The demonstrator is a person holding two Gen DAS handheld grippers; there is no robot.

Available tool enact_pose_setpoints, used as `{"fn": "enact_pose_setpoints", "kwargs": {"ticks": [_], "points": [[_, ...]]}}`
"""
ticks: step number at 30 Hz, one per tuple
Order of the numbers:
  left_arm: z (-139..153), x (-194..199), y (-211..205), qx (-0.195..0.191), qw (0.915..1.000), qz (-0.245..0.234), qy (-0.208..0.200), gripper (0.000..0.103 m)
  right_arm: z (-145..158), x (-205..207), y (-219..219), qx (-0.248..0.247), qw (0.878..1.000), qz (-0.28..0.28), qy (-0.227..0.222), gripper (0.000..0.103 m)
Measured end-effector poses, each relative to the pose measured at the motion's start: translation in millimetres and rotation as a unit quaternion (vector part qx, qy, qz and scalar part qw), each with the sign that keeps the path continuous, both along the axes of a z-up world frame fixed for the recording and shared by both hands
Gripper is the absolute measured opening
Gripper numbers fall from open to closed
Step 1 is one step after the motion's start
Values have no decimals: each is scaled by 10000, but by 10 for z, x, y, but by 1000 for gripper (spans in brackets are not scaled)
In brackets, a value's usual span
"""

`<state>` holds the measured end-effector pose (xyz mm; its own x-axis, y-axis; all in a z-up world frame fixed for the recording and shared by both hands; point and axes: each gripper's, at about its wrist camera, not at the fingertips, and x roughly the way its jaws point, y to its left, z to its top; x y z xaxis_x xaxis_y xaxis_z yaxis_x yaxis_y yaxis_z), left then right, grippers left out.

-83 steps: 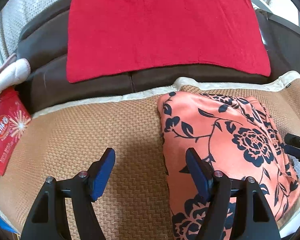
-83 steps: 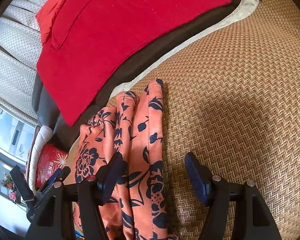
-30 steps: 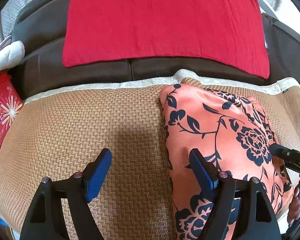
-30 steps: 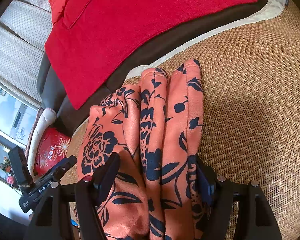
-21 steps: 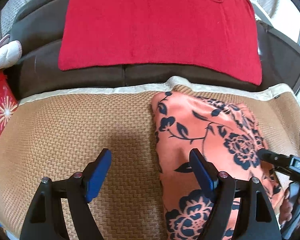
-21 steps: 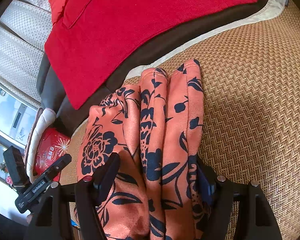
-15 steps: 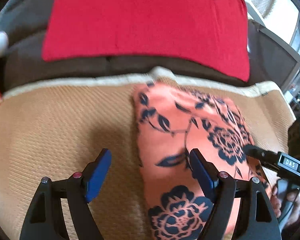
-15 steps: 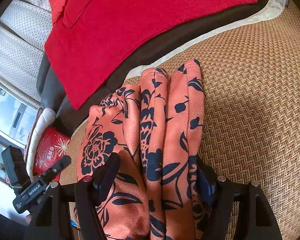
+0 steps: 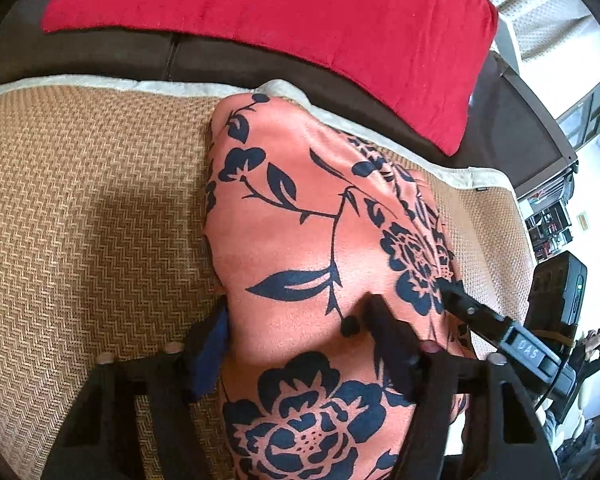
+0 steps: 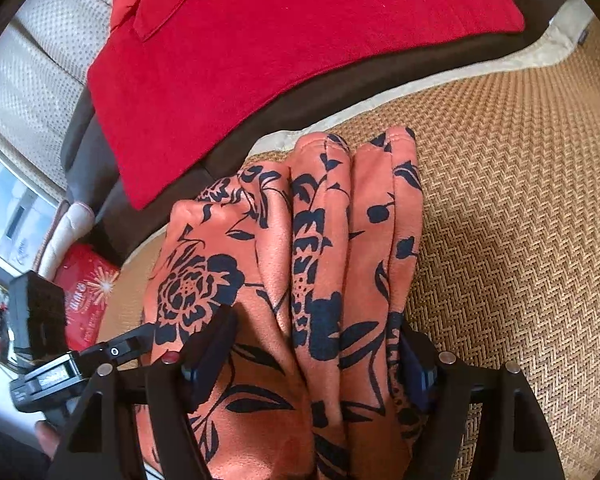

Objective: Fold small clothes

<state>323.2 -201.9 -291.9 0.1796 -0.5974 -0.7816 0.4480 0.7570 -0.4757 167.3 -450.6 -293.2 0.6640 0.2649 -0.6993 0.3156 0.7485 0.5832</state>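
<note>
Folded garment (image 9: 300, 240) long axis twd sofa back (image 9: 112, 50).

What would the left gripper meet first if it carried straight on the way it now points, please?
The left gripper already straddles the floral cloth, so more of that cloth comes first; beyond it probably the mat's pale border, though depth is unclear.
</note>
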Motion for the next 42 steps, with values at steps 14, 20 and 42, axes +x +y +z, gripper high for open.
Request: {"fn": "enact_pose_setpoints", "kwargs": {"ticks": [14, 20, 42], "points": [[435, -315, 164, 127, 9930, 225, -1154, 34, 493, 43, 514, -1073, 9897, 70, -948, 38], [160, -302, 68, 1373, 9807, 363, -1341, 49, 417, 208, 809, -1250, 9883, 504, -713, 38], [1986, -2186, 623, 1966, 8843, 1642, -3904, 100, 1643, -1406, 1037, -1696, 9727, -515, -1496, 69]]}}
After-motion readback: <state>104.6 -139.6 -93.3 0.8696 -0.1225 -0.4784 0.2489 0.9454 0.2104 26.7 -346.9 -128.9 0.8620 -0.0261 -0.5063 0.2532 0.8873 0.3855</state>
